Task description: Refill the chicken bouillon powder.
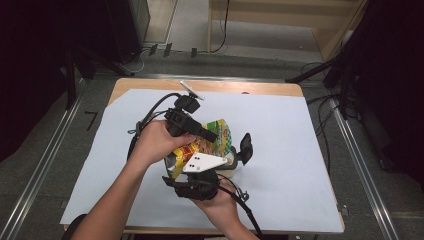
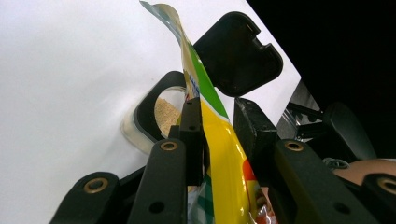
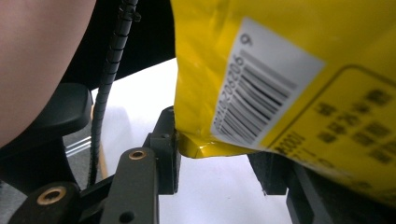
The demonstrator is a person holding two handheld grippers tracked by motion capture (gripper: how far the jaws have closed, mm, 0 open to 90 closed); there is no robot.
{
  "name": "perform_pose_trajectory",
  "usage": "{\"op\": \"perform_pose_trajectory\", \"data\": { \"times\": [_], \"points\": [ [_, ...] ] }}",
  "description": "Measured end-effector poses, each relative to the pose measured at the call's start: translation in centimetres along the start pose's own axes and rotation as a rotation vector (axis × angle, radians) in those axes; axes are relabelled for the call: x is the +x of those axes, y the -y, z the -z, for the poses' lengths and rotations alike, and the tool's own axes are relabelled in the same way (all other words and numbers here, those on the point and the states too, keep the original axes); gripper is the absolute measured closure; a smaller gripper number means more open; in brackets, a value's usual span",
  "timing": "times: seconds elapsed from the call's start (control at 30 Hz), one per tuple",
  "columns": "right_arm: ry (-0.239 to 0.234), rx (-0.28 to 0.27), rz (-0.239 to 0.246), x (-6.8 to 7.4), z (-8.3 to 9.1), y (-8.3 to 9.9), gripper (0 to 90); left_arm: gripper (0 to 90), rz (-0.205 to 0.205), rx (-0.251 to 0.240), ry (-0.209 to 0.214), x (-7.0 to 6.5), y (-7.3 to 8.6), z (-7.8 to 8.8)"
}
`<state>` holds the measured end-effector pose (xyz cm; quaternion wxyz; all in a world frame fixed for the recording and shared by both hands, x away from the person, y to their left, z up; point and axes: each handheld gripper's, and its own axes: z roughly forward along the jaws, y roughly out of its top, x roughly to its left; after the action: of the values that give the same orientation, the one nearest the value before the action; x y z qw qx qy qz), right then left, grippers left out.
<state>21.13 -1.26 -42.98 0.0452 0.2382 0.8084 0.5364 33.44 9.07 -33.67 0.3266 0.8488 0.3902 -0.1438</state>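
Note:
A yellow and green snack bag (image 1: 216,134) hangs tilted between both grippers, its open top over a small clear container (image 1: 231,163) whose black lid (image 1: 246,145) stands flipped up. My left gripper (image 1: 207,134) is shut on the upper part of the bag (image 2: 224,154). Past its jaws lie the container's black rim (image 2: 149,112), tan grains (image 2: 166,112) inside it, and the lid (image 2: 238,53). My right gripper (image 1: 197,167) comes from the near side and is shut on the bag's bottom corner (image 3: 196,149), beside the barcode (image 3: 261,98).
A white sheet (image 1: 300,150) covers the wooden table (image 1: 150,84). Black cables (image 1: 145,120) trail from the left gripper toward the far left, and another (image 1: 247,210) runs from the right gripper to the near edge. Metal rails (image 1: 360,165) flank the table.

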Motion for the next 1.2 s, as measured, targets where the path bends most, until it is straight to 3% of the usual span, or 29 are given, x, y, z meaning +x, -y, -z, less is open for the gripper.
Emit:
{"op": "perform_pose_trajectory", "data": {
  "times": [0.23,0.53,0.9,1.2],
  "points": [
    [0.013,-0.005,0.016,0.07,-0.37,0.14,60.3,74.2,-0.01,-0.001,-0.009,-0.32,0.01,-0.08],
    [0.002,0.0,0.008,-0.16,-0.61,0.23,62.4,74.2,0.012,0.0,0.021,-0.3,0.04,-0.13],
    [-0.001,-0.003,0.012,-0.21,-0.8,0.32,63.1,73.7,0.018,0.0,0.023,-0.4,0.08,-0.14],
    [-0.024,-0.019,-0.02,-0.2,-0.57,0.05,63.2,73.0,0.016,-0.024,0.027,-0.41,-0.02,0.13]
  ]
}}
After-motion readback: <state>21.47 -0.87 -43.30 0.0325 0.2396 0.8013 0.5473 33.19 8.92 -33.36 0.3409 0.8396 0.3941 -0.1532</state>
